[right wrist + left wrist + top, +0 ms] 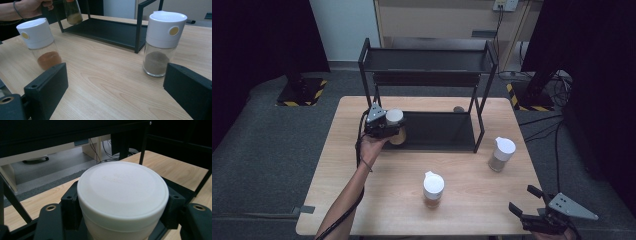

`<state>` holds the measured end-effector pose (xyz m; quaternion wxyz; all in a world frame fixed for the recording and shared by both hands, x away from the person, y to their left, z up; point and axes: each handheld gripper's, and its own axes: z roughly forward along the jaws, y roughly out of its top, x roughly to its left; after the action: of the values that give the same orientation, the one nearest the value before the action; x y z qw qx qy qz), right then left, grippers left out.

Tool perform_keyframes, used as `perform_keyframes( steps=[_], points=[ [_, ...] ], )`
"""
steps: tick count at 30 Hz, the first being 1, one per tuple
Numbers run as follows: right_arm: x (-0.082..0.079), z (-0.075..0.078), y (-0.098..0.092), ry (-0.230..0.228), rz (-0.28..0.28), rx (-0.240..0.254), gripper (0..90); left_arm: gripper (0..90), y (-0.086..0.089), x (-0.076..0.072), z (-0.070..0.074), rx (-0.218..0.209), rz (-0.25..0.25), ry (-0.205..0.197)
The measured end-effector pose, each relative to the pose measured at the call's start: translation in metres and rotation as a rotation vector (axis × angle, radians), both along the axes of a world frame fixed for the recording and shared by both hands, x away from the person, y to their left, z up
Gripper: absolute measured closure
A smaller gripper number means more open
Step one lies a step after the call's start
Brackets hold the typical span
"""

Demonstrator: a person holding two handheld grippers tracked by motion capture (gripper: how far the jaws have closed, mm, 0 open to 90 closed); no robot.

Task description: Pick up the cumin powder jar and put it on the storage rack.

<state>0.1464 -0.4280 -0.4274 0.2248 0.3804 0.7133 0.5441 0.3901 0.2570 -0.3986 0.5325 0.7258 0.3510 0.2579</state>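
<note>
Your left claw (393,131) is clenched around a white-capped spice jar (395,122), its black jaws pressing both sides of the jar just under the cap; in the left gripper view that white cap (122,192) sits right between them. In the high view you're holding the jar at the left front corner of the black rack (432,131), at about ten o'clock from the middle of the desk (377,200), right at the edge of the rack's lower shelf. From the right gripper view the jar (72,11) hangs clear above the desk, brownish powder in its bottom, with your left hand (30,7) behind it. Your right claw (526,200) is released, jaws spread wide with nothing between them, hovering at the desk's near right corner, about five o'clock. Two more jars stand upright on the wood: one with reddish-brown powder (433,189) at six o'clock, near the front edge, and one with grey-brown powder (501,154) at three o'clock, just right of the rack's front right leg. The two are well apart from each other and from the jar you're gripping.
</note>
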Motion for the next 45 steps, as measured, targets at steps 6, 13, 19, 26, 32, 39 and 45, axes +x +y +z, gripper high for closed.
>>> perform_keyframes(
  steps=[6,13,19,26,32,39,45],
  points=[
    [0.0,0.0,0.0,0.001,-0.001,0.002,6.1,32.9,-0.007,0.007,-0.007,0.011,0.028,0.008],
    [0.001,0.0,-0.001,0.008,-0.001,0.006,6.0,32.9,-0.009,0.013,-0.014,0.004,0.053,0.021],
    [0.001,-0.001,-0.001,0.008,0.0,0.009,6.0,32.9,-0.011,0.013,-0.021,0.016,0.072,0.026],
    [0.001,-0.001,-0.001,0.008,-0.001,0.009,6.0,32.9,-0.012,0.015,-0.023,0.012,0.074,0.027],
    [0.001,0.0,-0.001,0.008,0.0,0.008,6.0,32.9,-0.013,0.016,-0.024,0.016,0.074,0.033],
    [0.001,-0.001,-0.002,0.008,0.001,0.011,6.0,32.9,-0.012,0.017,-0.028,-0.001,0.083,0.036],
    [0.001,-0.001,-0.002,0.008,0.002,0.011,6.0,32.8,-0.012,0.019,-0.029,-0.002,0.077,0.036]
  ],
)
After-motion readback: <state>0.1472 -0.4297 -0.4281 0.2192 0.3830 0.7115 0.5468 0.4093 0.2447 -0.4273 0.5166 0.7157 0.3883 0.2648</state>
